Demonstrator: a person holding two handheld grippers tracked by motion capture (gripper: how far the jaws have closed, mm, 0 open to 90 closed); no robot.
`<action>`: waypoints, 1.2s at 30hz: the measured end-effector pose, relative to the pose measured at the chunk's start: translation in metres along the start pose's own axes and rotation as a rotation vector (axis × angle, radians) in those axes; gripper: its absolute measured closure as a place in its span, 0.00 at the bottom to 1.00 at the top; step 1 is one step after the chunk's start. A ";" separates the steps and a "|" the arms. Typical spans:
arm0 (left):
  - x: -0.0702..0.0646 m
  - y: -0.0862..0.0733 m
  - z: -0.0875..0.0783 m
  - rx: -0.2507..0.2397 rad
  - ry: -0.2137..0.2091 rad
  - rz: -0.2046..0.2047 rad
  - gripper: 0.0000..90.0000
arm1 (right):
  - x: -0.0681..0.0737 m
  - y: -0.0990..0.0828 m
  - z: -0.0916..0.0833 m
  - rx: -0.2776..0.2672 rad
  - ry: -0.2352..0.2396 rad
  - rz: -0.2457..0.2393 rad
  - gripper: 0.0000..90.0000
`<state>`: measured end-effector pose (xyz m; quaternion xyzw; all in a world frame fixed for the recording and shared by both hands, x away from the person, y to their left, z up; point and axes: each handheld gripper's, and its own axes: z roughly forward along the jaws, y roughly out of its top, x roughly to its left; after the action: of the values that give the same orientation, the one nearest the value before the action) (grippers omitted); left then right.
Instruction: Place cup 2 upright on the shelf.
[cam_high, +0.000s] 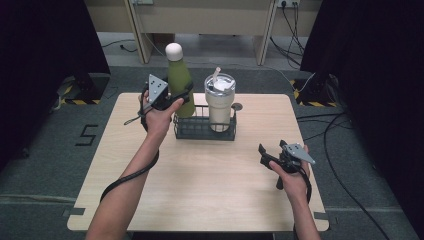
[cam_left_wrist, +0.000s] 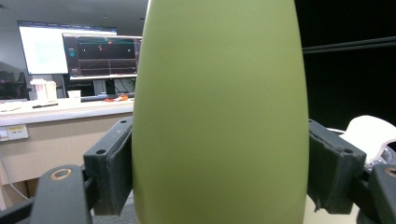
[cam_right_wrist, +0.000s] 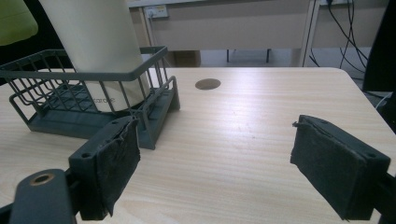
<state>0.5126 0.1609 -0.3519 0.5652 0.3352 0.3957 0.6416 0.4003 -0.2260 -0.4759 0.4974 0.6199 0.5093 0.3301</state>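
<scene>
While our left gripper (cam_high: 176, 98) clamps the green bottle (cam_high: 180, 82) at the wire basket's (cam_high: 204, 131) nine o'clock end, we keep it upright; our right gripper (cam_high: 272, 155) rests empty, jaws apart.

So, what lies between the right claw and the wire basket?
Nothing: the table between the right claw and the wire basket is bare wood, as the high view shows.

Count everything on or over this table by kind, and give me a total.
Green bottle: 1
Cream tumbler: 1
Wire basket: 1
Hand-held grippers: 2 (left hand-held gripper, right hand-held gripper)
Total: 5
</scene>
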 end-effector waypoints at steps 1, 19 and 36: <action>0.000 0.000 0.001 0.003 -0.001 0.001 0.24 | 0.000 0.000 0.000 0.000 0.001 0.003 0.17; 0.001 -0.012 0.015 0.035 0.009 0.001 0.24 | -0.001 0.000 0.000 0.001 0.002 0.001 0.17; 0.005 -0.024 0.026 0.061 0.019 -0.014 0.24 | -0.002 -0.001 0.000 0.005 0.000 0.008 0.17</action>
<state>0.5407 0.1518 -0.3722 0.5783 0.3569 0.3862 0.6237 0.4007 -0.2274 -0.4771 0.5006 0.6193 0.5091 0.3267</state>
